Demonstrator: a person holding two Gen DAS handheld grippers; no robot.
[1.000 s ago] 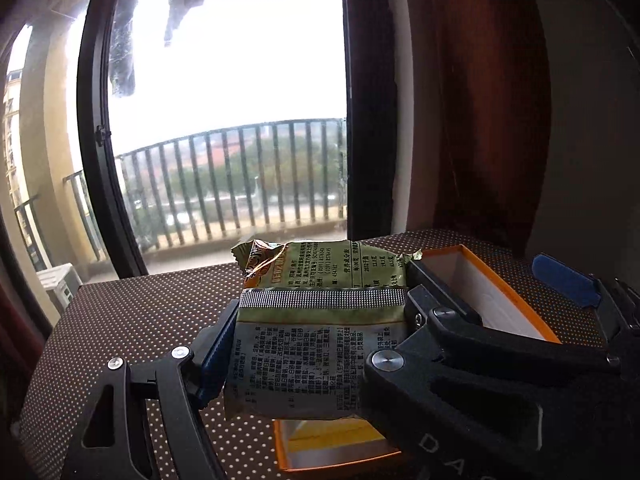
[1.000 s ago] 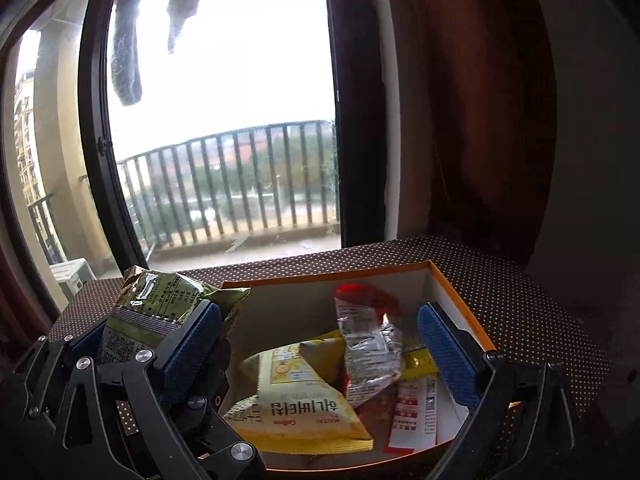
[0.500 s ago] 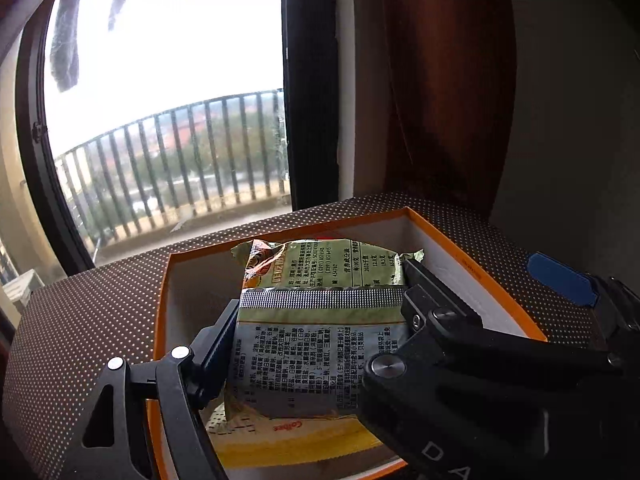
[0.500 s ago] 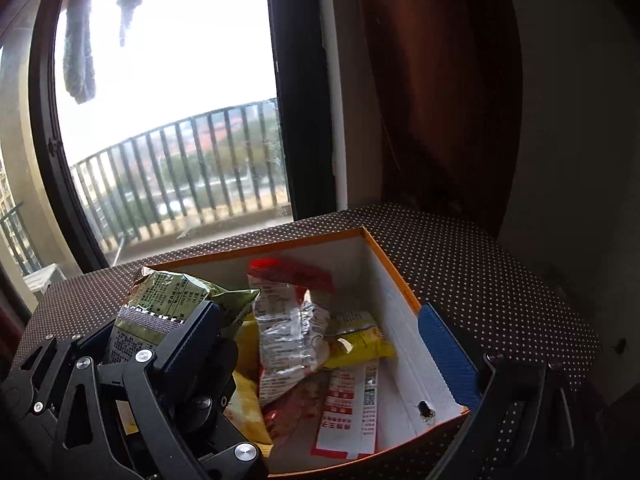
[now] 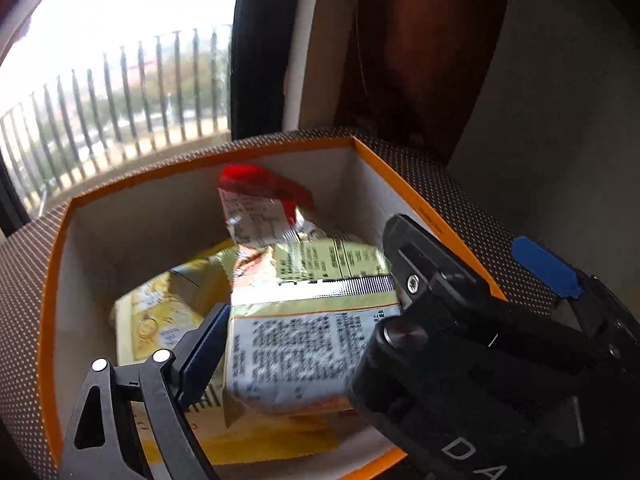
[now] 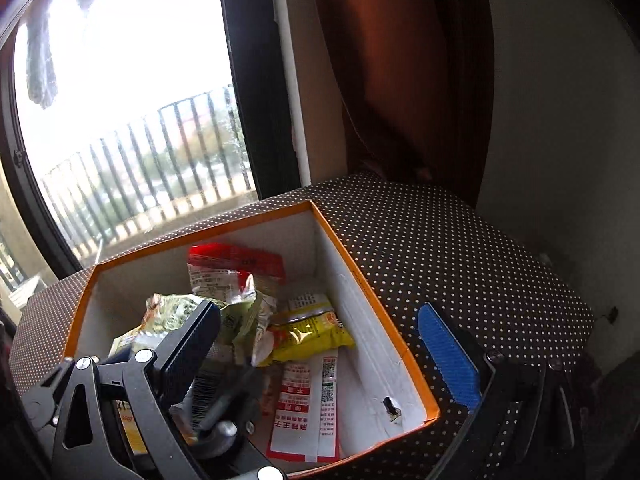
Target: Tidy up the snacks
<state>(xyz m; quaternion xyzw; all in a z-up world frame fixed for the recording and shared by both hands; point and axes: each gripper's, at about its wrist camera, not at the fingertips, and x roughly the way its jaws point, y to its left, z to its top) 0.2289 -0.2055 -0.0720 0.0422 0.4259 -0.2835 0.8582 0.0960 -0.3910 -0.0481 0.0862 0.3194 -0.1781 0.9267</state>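
Note:
My left gripper is shut on a green snack packet and holds it inside the orange-rimmed box, above a yellow packet and in front of a red-topped packet. In the right wrist view the same green packet shows behind my right gripper's left finger, over the box. My right gripper is open and empty, its fingers straddling the box's near right corner. The box also holds a yellow packet and red-and-white sachets.
The box stands on a brown cloth with white dots. A brown curtain and a plain wall are at the right. A window with a balcony railing is behind the box.
My left gripper has moved right and down with the green packet, from over the cloth into the box. My right gripper has shifted right, toward the box's right side.

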